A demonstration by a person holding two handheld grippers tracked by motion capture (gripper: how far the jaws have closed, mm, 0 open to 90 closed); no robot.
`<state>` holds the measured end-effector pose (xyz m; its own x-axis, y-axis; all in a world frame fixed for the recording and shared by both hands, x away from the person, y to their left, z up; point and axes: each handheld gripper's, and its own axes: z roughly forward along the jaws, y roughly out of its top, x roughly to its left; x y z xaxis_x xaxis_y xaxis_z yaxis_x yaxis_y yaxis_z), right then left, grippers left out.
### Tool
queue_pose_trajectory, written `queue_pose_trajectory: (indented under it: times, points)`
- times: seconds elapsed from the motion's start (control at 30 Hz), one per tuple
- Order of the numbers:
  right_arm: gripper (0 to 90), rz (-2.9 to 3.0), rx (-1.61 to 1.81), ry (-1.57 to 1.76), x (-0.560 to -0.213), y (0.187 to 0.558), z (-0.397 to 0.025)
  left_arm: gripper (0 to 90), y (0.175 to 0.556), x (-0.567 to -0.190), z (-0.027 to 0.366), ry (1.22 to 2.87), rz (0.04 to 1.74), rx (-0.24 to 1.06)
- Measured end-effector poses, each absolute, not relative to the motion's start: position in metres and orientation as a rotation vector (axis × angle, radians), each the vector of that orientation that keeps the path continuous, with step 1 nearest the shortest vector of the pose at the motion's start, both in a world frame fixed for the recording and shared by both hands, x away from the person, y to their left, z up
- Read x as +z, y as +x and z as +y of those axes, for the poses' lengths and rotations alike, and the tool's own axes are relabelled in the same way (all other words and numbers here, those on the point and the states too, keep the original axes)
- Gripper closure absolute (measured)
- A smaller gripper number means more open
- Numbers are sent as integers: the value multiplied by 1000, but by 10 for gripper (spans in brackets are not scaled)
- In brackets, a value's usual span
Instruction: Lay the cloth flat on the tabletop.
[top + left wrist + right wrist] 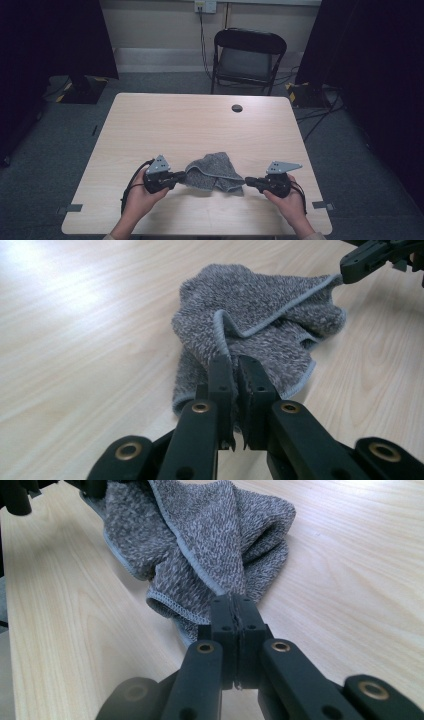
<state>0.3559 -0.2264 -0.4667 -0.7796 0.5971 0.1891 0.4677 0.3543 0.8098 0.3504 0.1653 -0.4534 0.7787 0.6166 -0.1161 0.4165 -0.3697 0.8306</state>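
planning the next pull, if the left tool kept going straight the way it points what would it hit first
The left tool is already shut on the crumpled grey terry towel, so more towel comes first. Beyond it, roughly in line, is the right tool gripping the far edge, though depth is hard to judge.

Seen along the black left gripper: jaws nearly closed, a narrow slit between them, pinching the near pale-hemmed edge of a crumpled grey speckled terry cloth. Cloth bunched in loose folds on the pale wood-grain tabletop, one hemmed ridge running from the jaws up across the heap toward the far right. At that far right corner, held by the black tip of the other, right gripper, reaching in from the upper right edge. Bright glare on the tabletop at the far left.
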Motion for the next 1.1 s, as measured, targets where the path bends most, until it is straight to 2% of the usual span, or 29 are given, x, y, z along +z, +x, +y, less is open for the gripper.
queue_pose_trajectory:
  times: [0.13, 0.63, 1.0, 1.1]
  points:
    - [895, 2452, 1423, 1000, -460, 360, -230, 860, 356, -447, 168, 1999, 791, 242]
    - [896, 2413, 1431, 1011, -408, 387, -232, 866, 381, -399, 181, 1991, 788, 291]
    - [896, 2405, 1432, 1061, -396, 406, -234, 865, 407, -386, 181, 2001, 811, 309]
    - [896, 2408, 1449, 1056, -393, 416, -235, 864, 421, -384, 182, 1974, 838, 280]
